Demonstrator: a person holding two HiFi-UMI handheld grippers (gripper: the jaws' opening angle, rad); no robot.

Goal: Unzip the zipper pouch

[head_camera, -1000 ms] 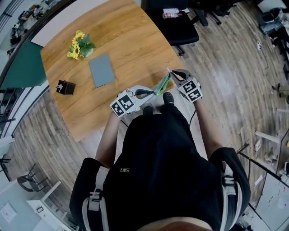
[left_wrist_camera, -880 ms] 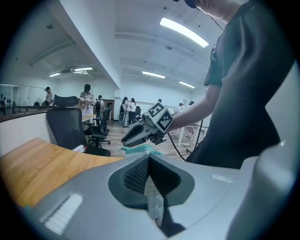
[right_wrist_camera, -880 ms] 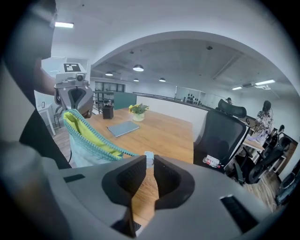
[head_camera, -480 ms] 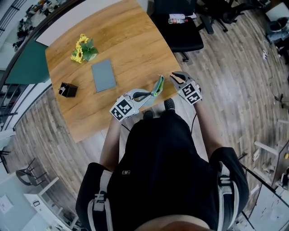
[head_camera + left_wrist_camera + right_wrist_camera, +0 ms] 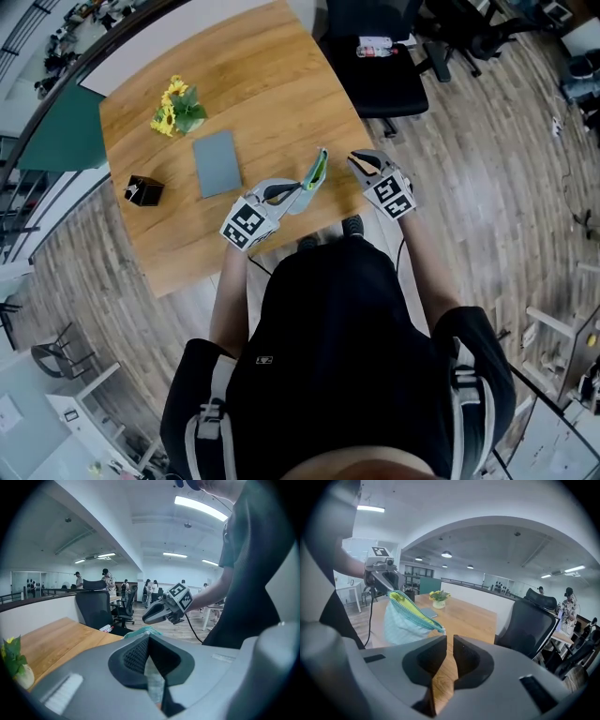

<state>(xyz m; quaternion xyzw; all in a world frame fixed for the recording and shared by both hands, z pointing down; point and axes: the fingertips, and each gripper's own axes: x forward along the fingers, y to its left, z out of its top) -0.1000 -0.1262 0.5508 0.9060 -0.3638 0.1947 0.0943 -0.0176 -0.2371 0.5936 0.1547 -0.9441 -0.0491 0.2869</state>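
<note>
We record that the zipper pouch (image 5: 316, 173), clamped in the left gripper (image 5: 300, 191), now hangs further left over the table (image 5: 187, 244) with its mouth gaping, while the right gripper (image 5: 357, 160), jaws just narrowed on nothing, stands clear, so unzipping looks complete.

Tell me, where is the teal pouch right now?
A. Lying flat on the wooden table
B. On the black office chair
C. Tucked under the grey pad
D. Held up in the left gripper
D: the left gripper has its jaws shut on an edge of the teal pouch, which is held in the air above the wooden table.
</note>
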